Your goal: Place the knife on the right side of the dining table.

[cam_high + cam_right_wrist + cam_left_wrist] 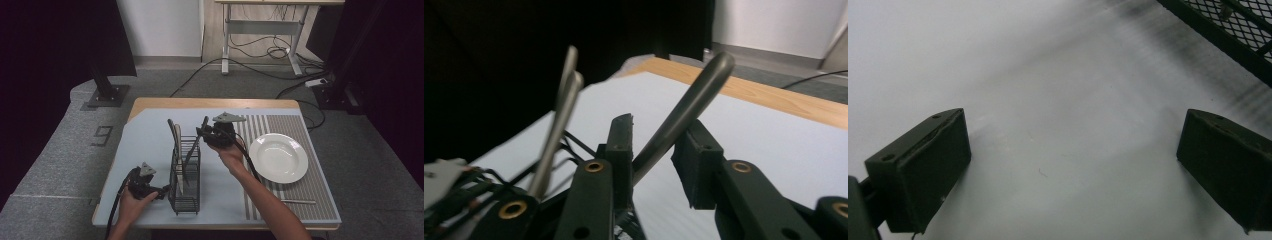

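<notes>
A black wire cutlery rack [185,197] stands on the pale blue mat [145,145], with two utensils [176,142] upright in it. A grey metal utensil [192,150] leans out of the rack toward the right. My right gripper [202,131] is at its top end. In the right gripper view the handle [694,95] runs slantwise between the narrowly parted jaws of the right gripper [659,135], against the left one. My left gripper [162,191] rests low on the mat by the rack's near left corner. Its jaws [1073,160] are wide open on bare mat, with the rack [1228,25] ahead.
A white plate [278,157] lies on the striped placemat [300,190] at the right. One thin utensil [298,201] lies on that placemat near the front edge. The wooden table edge [215,103] runs along the back.
</notes>
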A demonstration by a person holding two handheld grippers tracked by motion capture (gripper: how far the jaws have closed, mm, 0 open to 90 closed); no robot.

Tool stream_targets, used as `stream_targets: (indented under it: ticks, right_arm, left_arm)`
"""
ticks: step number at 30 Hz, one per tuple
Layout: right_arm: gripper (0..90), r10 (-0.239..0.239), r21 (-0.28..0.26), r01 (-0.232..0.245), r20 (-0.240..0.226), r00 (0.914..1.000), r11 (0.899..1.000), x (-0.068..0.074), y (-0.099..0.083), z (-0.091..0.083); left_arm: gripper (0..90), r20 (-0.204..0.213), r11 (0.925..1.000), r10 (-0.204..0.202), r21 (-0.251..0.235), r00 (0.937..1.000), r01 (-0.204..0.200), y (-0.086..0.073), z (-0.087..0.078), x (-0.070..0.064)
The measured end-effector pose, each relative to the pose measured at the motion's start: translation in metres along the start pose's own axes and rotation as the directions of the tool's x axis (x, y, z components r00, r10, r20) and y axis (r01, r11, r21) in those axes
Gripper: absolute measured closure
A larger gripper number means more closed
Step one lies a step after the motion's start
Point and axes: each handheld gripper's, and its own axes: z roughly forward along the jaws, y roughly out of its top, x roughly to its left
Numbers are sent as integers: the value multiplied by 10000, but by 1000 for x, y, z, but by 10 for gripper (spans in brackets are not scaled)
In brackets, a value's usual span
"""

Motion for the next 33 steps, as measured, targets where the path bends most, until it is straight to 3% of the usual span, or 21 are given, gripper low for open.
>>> stream_targets:
  ticks: [4,8,14,17,24,33]
  right_arm:
    - [722,-231,-393,217,-359,9991,9990,7,1,-4]
    - [745,-168,-607,126,-691,9975,9981,11,2,-7]
    - [805,279,-1070,-431,-1392,9899,9933,11,4,-15]
    - [830,773,-1324,-1013,-1749,9815,9860,5,7,-20]
    - [834,407,-1608,-647,-1483,9881,9849,5,9,-30]
    - [834,279,-2575,-665,-1506,9882,9640,4,26,-55]
  left_arm:
    - [2,-1,10000,-2,-8,10000,2,0,0,0]
    - [2,-2,10000,1,-6,10000,-1,0,0,0]
    - [2,1,10000,6,6,10000,-6,0,0,0]
    - [2,1,10000,4,4,10000,-4,0,0,0]
    - [2,-2,10000,18,17,10000,-18,0,0,0]
    - [2,-1,10000,3,-7,10000,-3,0,0,0]
